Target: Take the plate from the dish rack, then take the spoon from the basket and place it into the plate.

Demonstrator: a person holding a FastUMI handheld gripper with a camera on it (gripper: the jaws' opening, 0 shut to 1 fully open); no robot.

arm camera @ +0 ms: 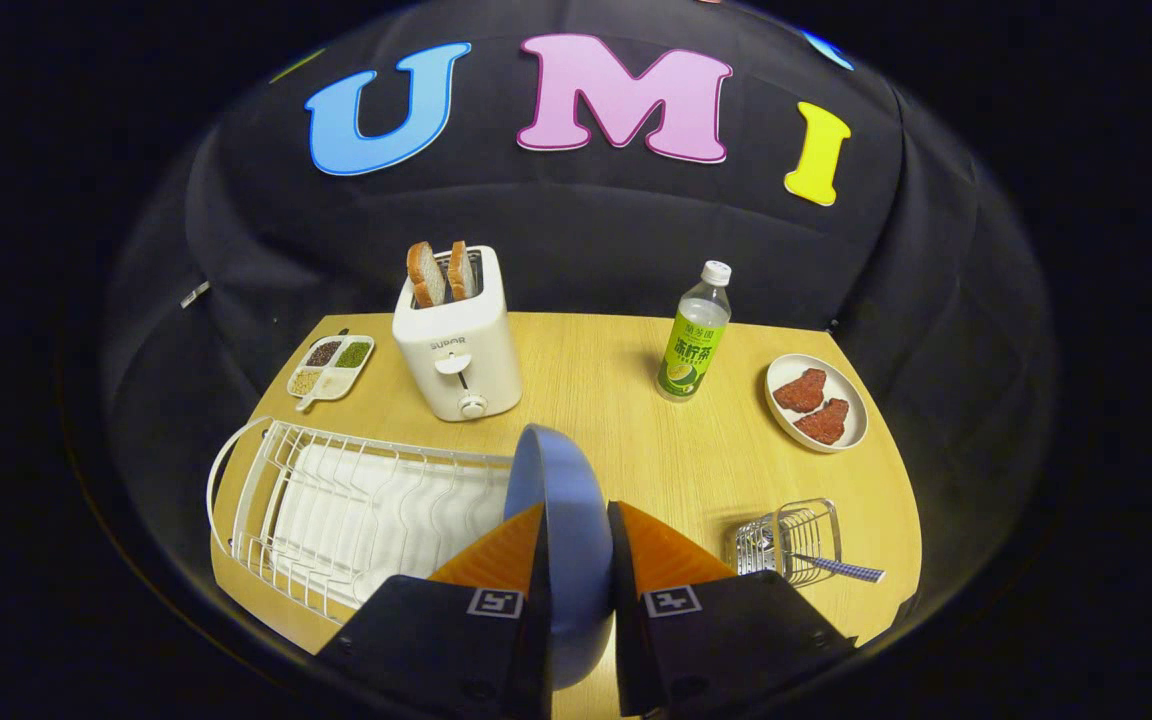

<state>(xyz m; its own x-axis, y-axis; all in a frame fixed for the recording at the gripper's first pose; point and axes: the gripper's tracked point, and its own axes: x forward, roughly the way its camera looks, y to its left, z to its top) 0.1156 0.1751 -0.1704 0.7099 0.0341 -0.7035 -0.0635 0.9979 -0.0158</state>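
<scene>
Two fingers of the gripper (578,530) clamp a blue plate (561,520) on edge, just beside the dish rack (336,510) — a loose hold could let it slip.

toaster (457,350): "SUPOR" | bottle (695,335): label characters unreadable

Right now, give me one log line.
tongs: shut on blue plate | plate: on edge, out of dish rack | spoon: in basket
</scene>
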